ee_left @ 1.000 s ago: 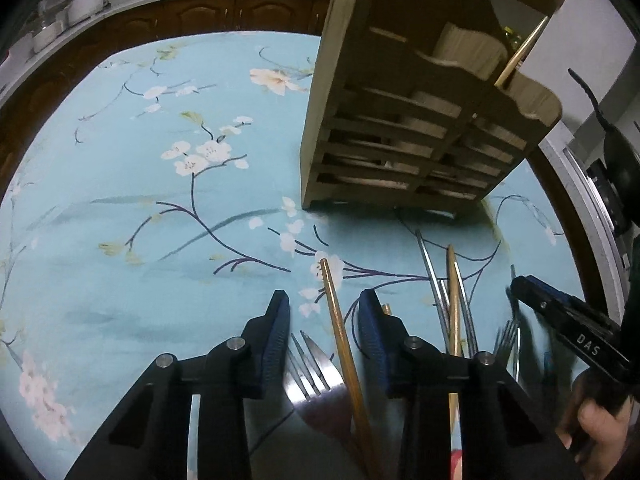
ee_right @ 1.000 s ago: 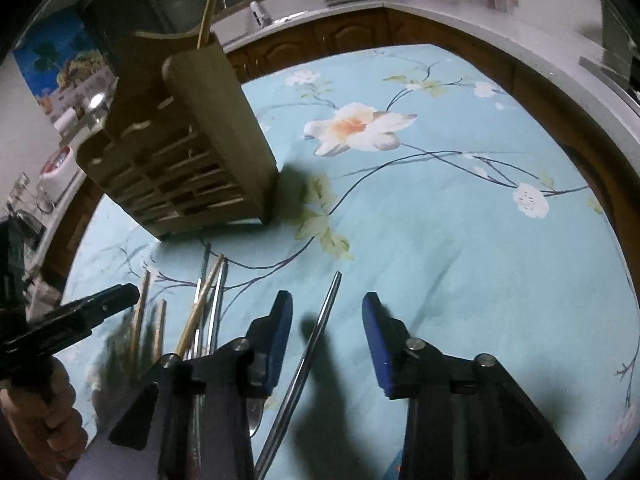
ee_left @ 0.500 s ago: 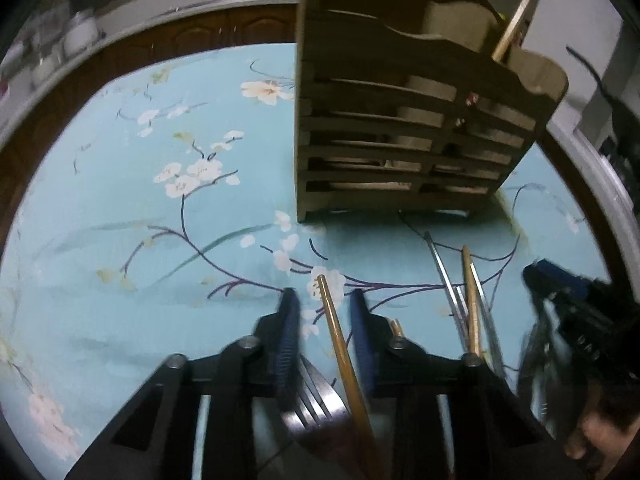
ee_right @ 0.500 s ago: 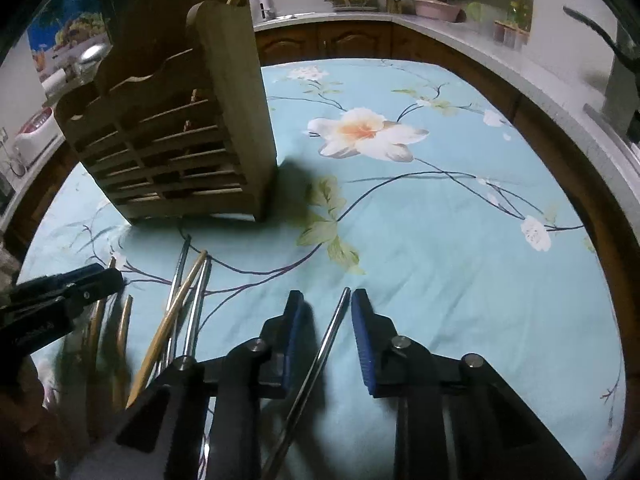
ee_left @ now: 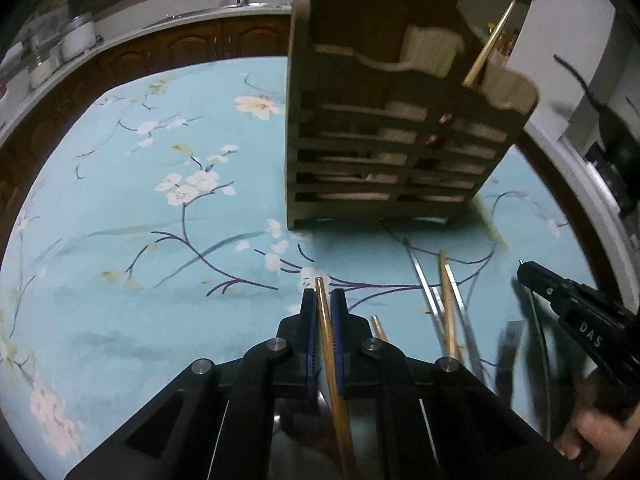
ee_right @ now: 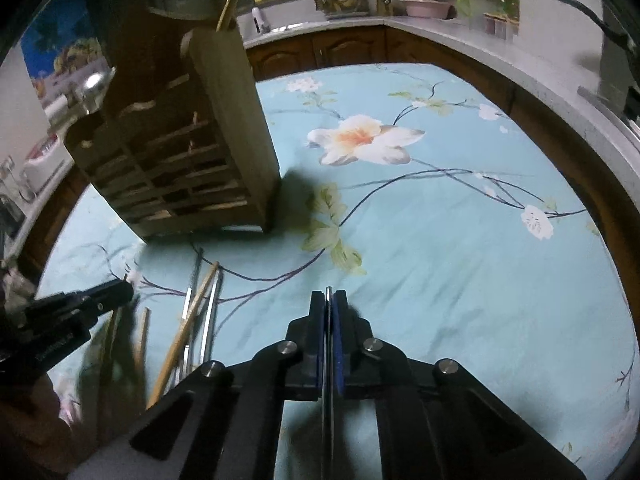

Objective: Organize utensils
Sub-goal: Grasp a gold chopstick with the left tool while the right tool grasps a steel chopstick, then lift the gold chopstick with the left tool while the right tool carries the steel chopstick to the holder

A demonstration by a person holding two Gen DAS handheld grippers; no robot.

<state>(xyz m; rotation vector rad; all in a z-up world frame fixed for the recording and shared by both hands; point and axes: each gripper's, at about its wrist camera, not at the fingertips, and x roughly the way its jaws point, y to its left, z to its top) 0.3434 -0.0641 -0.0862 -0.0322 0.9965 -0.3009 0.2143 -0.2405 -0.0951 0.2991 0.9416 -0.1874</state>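
My left gripper [ee_left: 324, 300] is shut on a gold-coloured utensil handle [ee_left: 325, 320] that sticks forward between its blue pads. My right gripper [ee_right: 329, 300] is shut on a thin silver utensil handle [ee_right: 328, 344]. A slatted wooden utensil holder [ee_left: 392, 136] stands ahead on the floral cloth, with one gold stick upright in it; it also shows in the right wrist view [ee_right: 192, 140]. Loose silver and wooden utensils [ee_left: 444, 300] lie on the cloth between the two grippers, also in the right wrist view [ee_right: 196, 312].
The light blue floral tablecloth [ee_right: 440, 240] covers the table. A dark wooden counter with a pale top [ee_right: 400, 28] curves round behind, carrying jars, a bowl and bottles. The other gripper and hand show at each view's edge [ee_left: 576, 320].
Both grippers closed: the left on the gold handle, the right on the silver handle. Both also moved closer to the wooden holder.
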